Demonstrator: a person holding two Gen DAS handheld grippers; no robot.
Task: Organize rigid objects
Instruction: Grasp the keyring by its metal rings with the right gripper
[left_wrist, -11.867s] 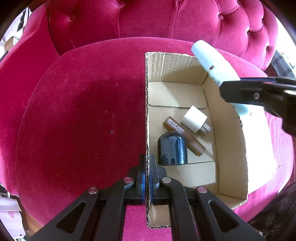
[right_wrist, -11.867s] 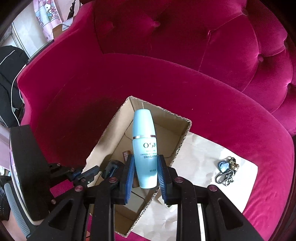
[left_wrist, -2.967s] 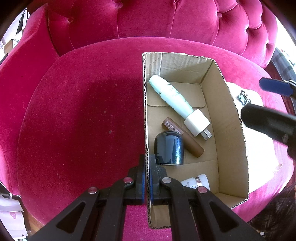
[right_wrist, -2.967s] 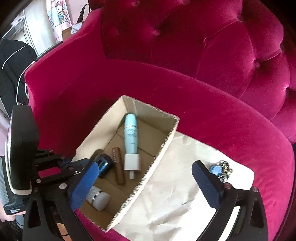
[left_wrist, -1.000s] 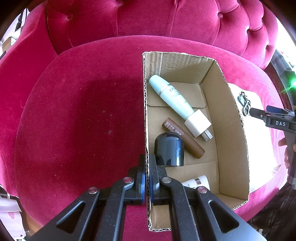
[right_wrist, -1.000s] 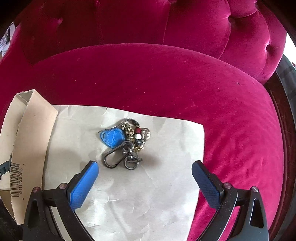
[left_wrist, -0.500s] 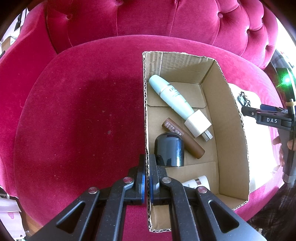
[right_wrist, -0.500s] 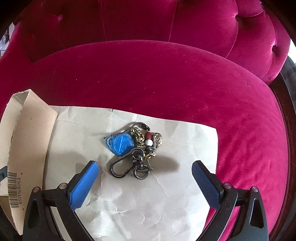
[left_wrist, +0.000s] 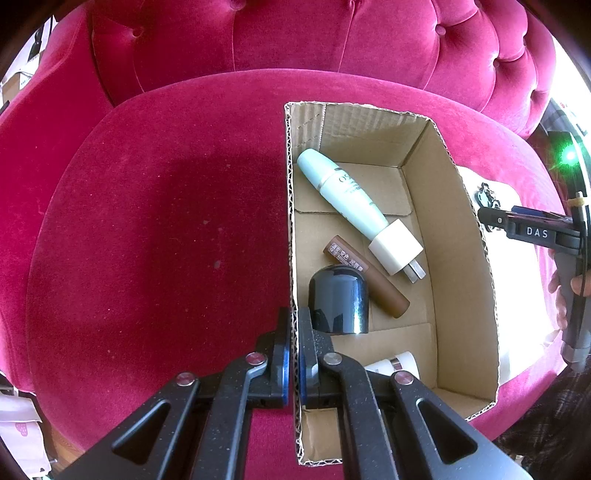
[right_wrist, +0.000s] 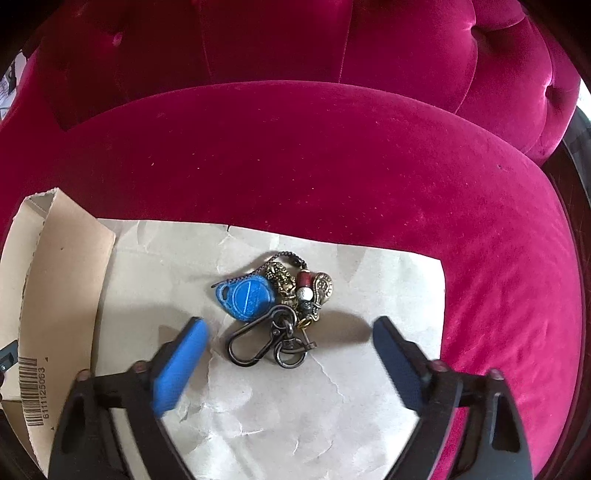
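Your left gripper (left_wrist: 293, 354) is clamped on the cardboard box (left_wrist: 458, 236) near wall; inside lie a pale green bottle (left_wrist: 343, 192), brown tube (left_wrist: 365, 275) and dark jar (left_wrist: 338, 301). Your right gripper (right_wrist: 291, 354) has just been closing, jaws still wide, the keychain (right_wrist: 273, 310) lying untouched between them on brown paper (right_wrist: 295, 424).

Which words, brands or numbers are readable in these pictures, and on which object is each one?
"DAS": right tool.
"6111125063", under a barcode: cardboard box flap.
"OS...", partly readable: pale green bottle.
Print on the brown tube: too small to read.
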